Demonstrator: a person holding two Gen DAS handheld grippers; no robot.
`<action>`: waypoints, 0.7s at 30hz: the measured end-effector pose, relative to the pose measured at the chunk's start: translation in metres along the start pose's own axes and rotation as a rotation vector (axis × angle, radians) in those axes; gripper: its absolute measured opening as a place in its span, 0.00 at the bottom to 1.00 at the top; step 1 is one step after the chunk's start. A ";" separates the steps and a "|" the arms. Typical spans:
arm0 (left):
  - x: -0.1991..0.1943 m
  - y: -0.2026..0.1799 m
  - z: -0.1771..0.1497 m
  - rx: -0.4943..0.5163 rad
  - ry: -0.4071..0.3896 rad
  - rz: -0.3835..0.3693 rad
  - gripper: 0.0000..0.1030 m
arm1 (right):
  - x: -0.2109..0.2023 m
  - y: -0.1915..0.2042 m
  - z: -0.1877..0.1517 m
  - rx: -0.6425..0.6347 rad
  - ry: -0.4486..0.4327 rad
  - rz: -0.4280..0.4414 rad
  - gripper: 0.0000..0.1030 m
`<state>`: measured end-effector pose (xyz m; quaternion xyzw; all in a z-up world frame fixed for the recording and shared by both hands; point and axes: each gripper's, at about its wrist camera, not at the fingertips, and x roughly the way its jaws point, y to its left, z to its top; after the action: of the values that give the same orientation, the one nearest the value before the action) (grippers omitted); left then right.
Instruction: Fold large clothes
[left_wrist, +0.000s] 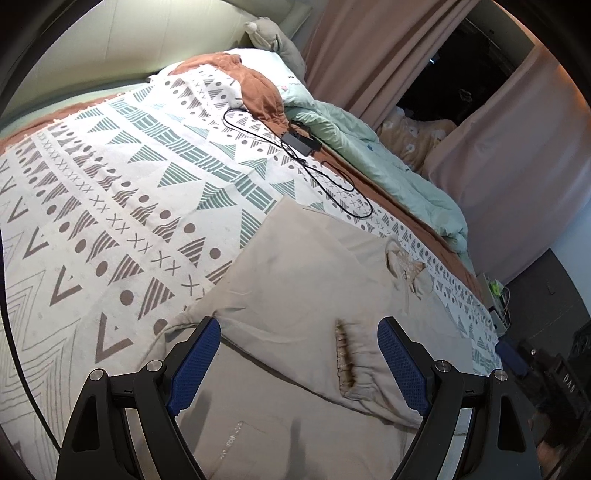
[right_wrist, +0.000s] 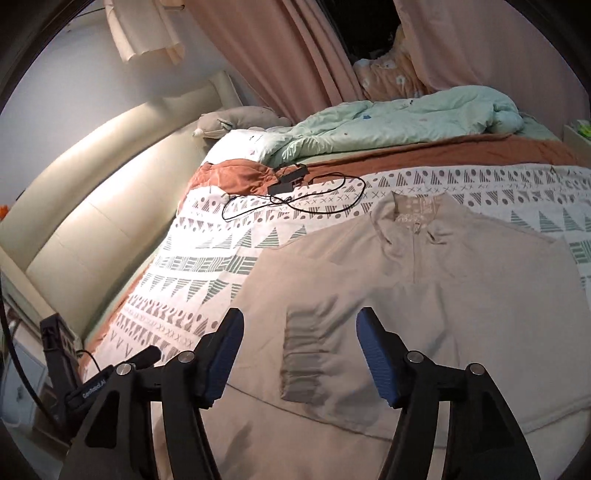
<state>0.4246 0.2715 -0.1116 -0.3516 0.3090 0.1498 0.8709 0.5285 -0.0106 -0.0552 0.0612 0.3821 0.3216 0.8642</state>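
Item: beige top (right_wrist: 424, 295), flat on the bed (left_wrist: 110, 184) just ahead of our left tongs (left_wrist: 299, 354) and right tongs (right_wrist: 299, 350). Both released, empty. Sleeves folded in; body unfolded.

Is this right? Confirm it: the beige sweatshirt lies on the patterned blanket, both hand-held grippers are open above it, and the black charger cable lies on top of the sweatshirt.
One thing is wrong. The black charger cable lies on the patterned blanket, beyond the beige sweatshirt, not on it; the right wrist view shows this. The left hand-held gripper and right hand-held gripper are both open above the sweatshirt.
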 end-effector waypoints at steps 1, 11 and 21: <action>0.001 0.002 0.000 -0.011 0.004 0.002 0.85 | 0.003 -0.004 -0.007 0.022 0.001 0.005 0.62; 0.025 -0.029 -0.021 0.095 0.068 0.028 0.85 | -0.024 -0.119 -0.059 0.332 -0.030 -0.116 0.62; 0.067 -0.074 -0.053 0.223 0.156 0.030 0.82 | -0.062 -0.224 -0.097 0.621 -0.060 -0.284 0.62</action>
<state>0.4878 0.1844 -0.1461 -0.2586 0.3957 0.0998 0.8756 0.5442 -0.2375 -0.1633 0.2769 0.4410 0.0646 0.8513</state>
